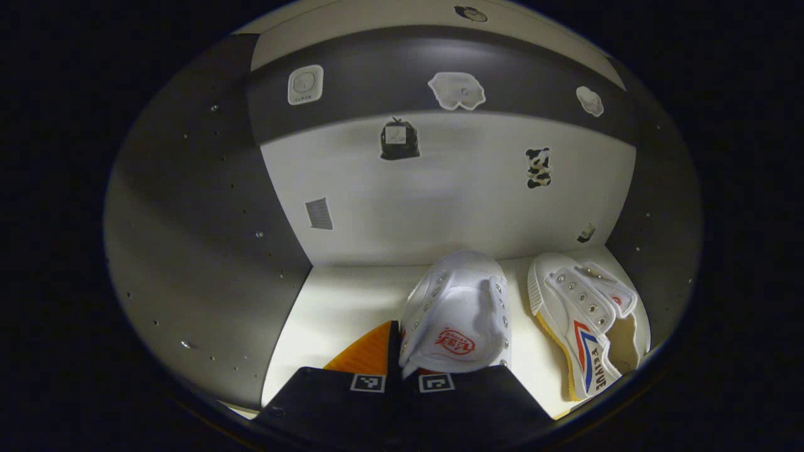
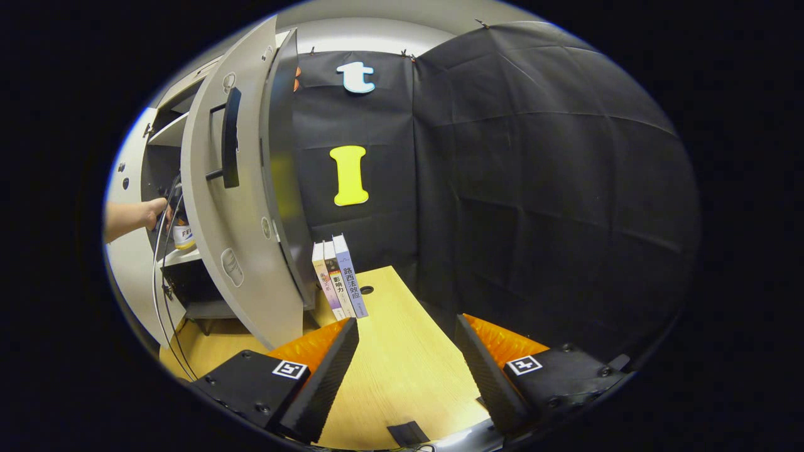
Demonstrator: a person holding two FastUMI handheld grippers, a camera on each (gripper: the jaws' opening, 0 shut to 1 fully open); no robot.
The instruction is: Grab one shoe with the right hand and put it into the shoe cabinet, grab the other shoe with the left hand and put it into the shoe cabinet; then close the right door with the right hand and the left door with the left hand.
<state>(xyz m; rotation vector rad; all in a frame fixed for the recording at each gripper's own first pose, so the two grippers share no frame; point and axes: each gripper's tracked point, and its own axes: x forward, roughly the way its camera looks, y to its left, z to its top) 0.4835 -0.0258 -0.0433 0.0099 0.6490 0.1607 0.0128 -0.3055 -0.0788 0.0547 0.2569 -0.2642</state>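
Note:
In the left gripper view, a white canvas shoe (image 1: 458, 314) stands on the pale shelf (image 1: 339, 301) inside the shoe cabinet, toe toward the back wall. My left gripper (image 1: 401, 367) is shut on the near rim of this shoe. The other white shoe (image 1: 587, 326), with red and blue stripes, lies on its side at the shelf's right end, apart from the first. In the right gripper view, my right gripper (image 2: 411, 370) hangs open over the wooden table (image 2: 402, 358), holding nothing. The cabinet's right door (image 2: 245, 251) stands open at the left, with a black handle (image 2: 230, 138).
Grey side walls (image 1: 207, 238) close in the shelf left and right, and the back wall (image 1: 440, 201) carries several stickers. In the right gripper view a hand (image 2: 135, 216) reaches into the cabinet with cables hanging below it. Three books (image 2: 339, 276) stand beside the door.

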